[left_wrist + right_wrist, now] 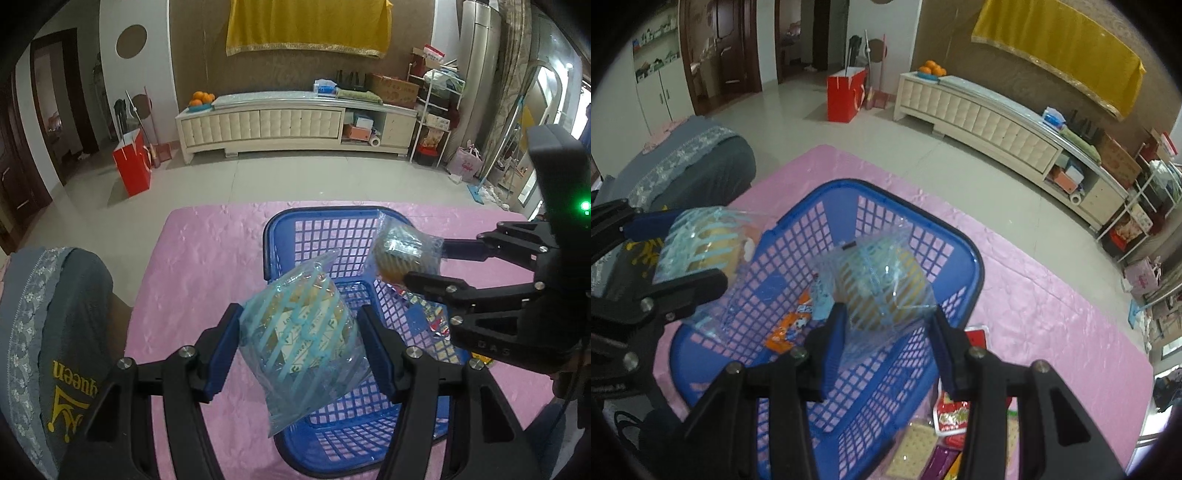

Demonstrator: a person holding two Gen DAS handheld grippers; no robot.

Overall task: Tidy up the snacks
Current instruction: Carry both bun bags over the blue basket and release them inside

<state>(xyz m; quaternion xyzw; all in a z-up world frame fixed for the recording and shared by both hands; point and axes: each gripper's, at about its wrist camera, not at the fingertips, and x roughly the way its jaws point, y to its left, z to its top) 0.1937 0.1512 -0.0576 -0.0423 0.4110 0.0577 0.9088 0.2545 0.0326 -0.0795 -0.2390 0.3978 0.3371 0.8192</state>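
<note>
Gripping one striped snack bag (299,339) (882,291) per claw above blue basket (325,229), loose packets (949,417) alongside.

Blue lattice basket (314,236), pink cloth (207,266), pale-blue striped bags (303,332), perhaps golden inside.

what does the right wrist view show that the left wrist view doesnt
Only the right wrist view shows the orange snack packet inside the basket and the loose packets on the pink cloth beside it. Only the left wrist view shows the pink bag by the metal rack. Both show the blue basket, and the left gripper and right gripper each shut on a striped pastry bag.
</note>
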